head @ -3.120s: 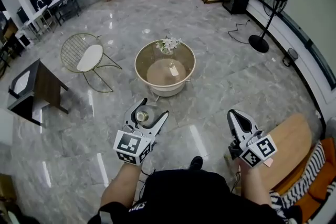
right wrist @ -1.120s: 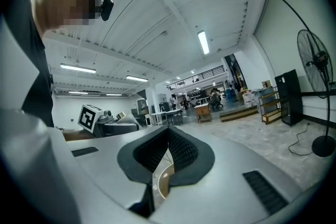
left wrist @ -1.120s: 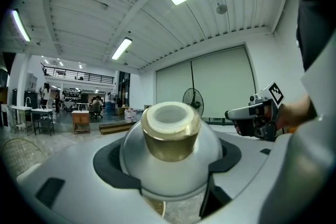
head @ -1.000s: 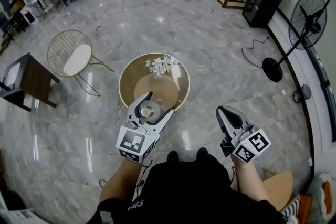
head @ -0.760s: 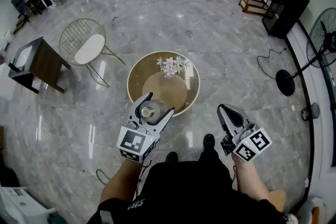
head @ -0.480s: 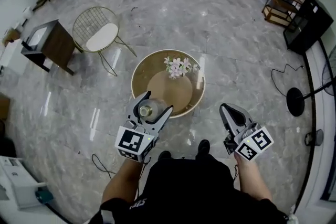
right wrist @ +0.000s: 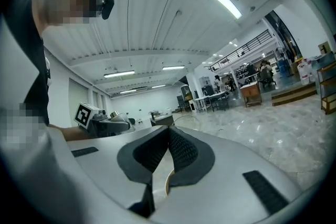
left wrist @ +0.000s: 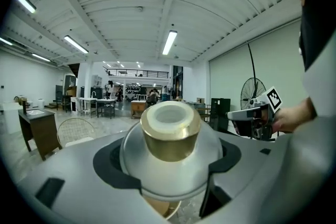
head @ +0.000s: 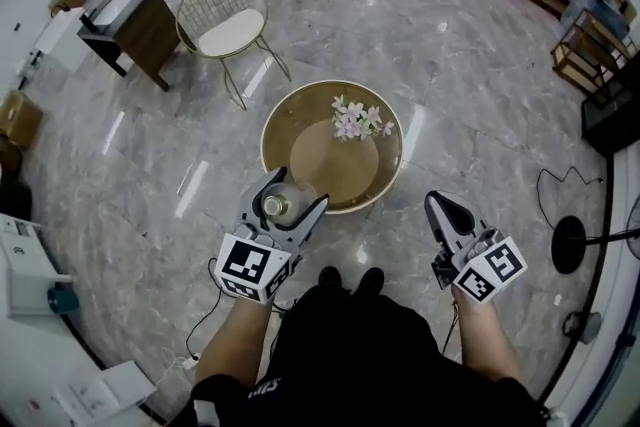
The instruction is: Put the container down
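Container is clamped upright in your left gripper, gold neck up, held just at the near edge of the round table. Head view: over the last few seconds the table has gone from well ahead of you to right in front of the jaws, and the container has stayed in the same grip throughout. So the walk-up looks finished and only the set-down is left. Nothing shows it resting on the tabletop yet. The flowers sit toward the far side, so the near part looks free. Both forearms reach out ahead of your body. The left one angles in toward the table, while the right gripper is off to the side, apart from the table. Left gripper view: the jaws hug the container's rounded glass shoulder on both sides. The camera looks out level across the room, so I judge you're still holding it high and need to lower it. Right gripper view: jaws pressed together with nothing between them, pointing forward and idle.
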Tool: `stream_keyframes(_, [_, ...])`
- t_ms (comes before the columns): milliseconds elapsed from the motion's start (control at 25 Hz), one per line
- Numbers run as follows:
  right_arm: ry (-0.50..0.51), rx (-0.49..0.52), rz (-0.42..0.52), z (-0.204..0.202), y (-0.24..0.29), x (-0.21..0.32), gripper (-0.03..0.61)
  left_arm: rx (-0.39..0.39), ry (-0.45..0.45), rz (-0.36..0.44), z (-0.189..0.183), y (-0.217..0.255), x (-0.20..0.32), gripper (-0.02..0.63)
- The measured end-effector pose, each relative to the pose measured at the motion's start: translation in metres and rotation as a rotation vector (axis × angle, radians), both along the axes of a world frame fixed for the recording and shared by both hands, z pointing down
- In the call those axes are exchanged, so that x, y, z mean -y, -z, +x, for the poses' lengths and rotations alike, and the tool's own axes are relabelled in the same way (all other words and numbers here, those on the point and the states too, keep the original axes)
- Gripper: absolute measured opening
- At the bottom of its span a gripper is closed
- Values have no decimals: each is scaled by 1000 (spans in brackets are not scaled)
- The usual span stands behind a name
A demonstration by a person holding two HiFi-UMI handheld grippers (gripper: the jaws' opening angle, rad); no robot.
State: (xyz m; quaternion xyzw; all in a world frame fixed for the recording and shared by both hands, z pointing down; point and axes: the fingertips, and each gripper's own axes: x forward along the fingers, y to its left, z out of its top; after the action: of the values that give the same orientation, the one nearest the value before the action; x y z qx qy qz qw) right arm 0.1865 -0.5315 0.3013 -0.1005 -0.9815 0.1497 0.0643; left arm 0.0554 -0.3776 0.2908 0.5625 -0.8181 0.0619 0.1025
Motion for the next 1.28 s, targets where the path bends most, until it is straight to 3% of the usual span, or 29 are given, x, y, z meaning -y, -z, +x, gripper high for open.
stream_keyframes(320, [55, -33, -19, -38, -17, -37, 15, -31, 33, -38, -24, -20, -34, 344])
stream_keyframes(720, [80, -104, -49, -74, -54, -101, 15, -45, -40, -77, -50, -53, -65, 344])
stream_keyframes(1080, [105, -138, -42, -109, -100, -91, 15, -76, -27, -101, -82, -100, -51, 344])
stream_keyframes(1280, [91, -150, -46, -130, -135, -71, 15, -110, -8, -146, -99, -150, -41, 344])
